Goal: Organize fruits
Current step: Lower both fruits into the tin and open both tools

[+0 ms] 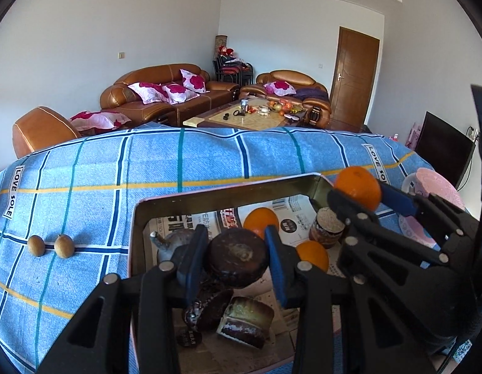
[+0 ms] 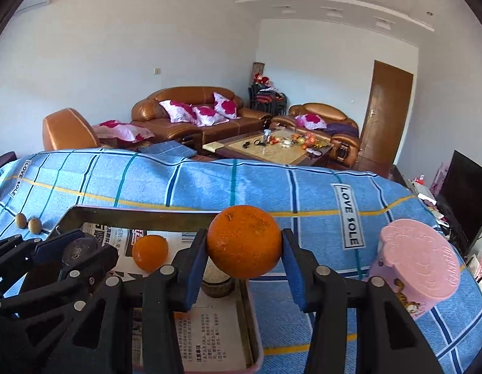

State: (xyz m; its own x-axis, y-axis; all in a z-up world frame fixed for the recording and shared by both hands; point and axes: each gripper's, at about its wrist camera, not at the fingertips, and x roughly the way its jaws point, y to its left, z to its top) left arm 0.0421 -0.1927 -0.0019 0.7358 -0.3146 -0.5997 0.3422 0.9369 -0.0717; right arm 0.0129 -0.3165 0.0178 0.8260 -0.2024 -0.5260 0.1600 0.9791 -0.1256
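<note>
brown-green, two small kiwis (image 1: 50,245) lie side by side on the blue plaid cloth (image 1: 210,155) at nine o'clock of the metal tin (image 1: 228,193). over the paper-lined tin, the left gripper (image 1: 238,258) is closed on a dark round chocolate pie (image 1: 238,257), with more pies beneath and two oranges (image 1: 260,222) inside towards one o'clock. above the tin's right edge, the right gripper (image 2: 244,260) clamps a large orange (image 2: 244,246) between its blue pads (image 2: 196,268). a pink lidded container (image 2: 418,268) stands on the cloth at three o'clock.
</note>
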